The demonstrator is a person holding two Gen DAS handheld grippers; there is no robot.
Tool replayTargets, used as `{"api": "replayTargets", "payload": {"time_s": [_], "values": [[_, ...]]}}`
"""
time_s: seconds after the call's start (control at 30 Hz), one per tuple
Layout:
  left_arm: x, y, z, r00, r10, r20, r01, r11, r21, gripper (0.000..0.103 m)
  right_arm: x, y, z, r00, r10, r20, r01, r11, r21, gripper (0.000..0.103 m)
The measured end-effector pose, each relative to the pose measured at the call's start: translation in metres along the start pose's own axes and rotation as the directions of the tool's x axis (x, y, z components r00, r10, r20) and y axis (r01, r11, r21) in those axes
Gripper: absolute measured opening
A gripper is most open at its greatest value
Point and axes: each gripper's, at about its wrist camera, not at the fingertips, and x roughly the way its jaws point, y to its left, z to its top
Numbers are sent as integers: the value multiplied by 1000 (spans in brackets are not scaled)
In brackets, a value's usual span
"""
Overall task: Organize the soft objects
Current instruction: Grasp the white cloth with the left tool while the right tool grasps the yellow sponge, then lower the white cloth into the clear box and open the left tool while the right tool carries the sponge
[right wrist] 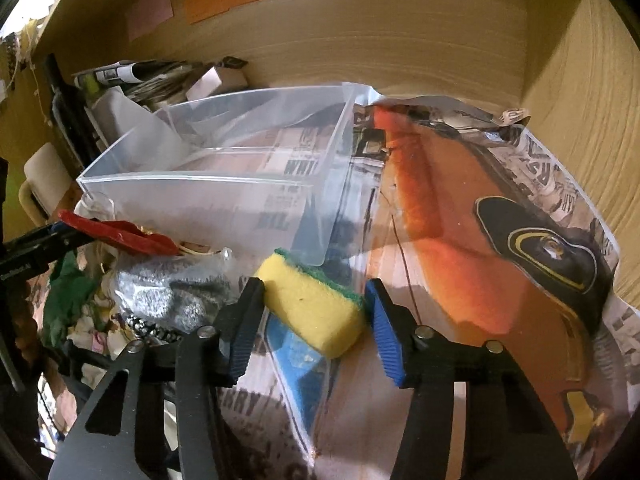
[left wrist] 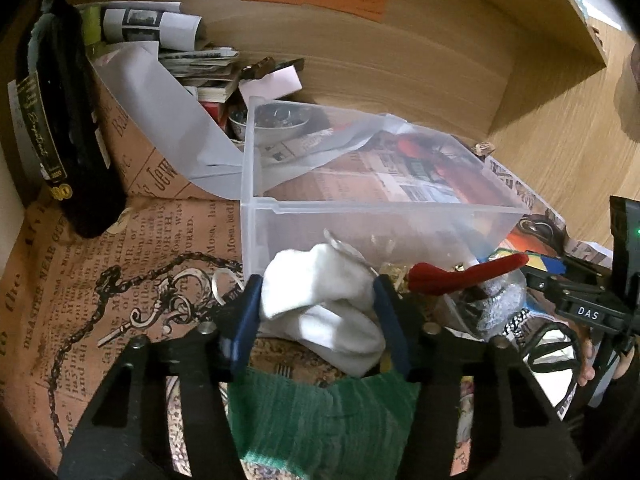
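A clear plastic bin [left wrist: 384, 216] stands on newspaper-print paper; it also shows in the right wrist view [right wrist: 224, 184]. My left gripper [left wrist: 318, 304] has its jaws around a white sock [left wrist: 320, 304], in front of the bin. A green cloth [left wrist: 320, 420] lies under it. My right gripper [right wrist: 314, 304] is open around a yellow sponge with a green scrub side [right wrist: 312, 304]; the left finger touches it, the right finger stands apart. The sponge lies just before the bin's near corner.
A red piece [left wrist: 460, 276], a silvery bagged item [right wrist: 176, 300] and clutter lie between the grippers. A dark bottle [left wrist: 60, 128] stands at left, papers and a bowl [left wrist: 276, 120] behind the bin. Wooden walls [left wrist: 400, 60] enclose the back and right.
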Motion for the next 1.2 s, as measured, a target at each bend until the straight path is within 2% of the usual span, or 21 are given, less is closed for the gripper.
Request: {"api": "replayTargets", "payload": {"time_s": [0.07,0.13,0.37,0.47,0.6,0.87,1.07,1.2], "values": [[-1,1,0,1000,-4,-1,4,1000,-8,44,-3,1,-1,1000,-3,6,3,1000,-2,44],[-5,2,0,1000,-14,7,15,1000,-17,41,-5,2,0,1000,-8,13,8,1000,-5,43],[-30,-2,4,997,-6,79,6,1000,-4,38,-29,3,5,996,-10,87,9,1000,3,42],[-44,-4,10,993,-8,116,8,1000,3,37,-46,6,12,990,-8,143,8,1000,1,42],[-64,-8,20,984,-10,176,8,1000,16,37,-64,11,23,977,6,214,-7,1000,1,42],[-92,-21,54,953,-15,302,1,999,48,37,-78,24,55,945,65,319,-53,997,-48,43],[-79,-24,78,957,-16,289,1,999,51,37,-65,40,77,935,106,337,-80,993,-88,43],[-59,-28,91,966,2,259,-19,998,64,37,-49,48,92,938,116,326,-87,991,-101,43]]}}
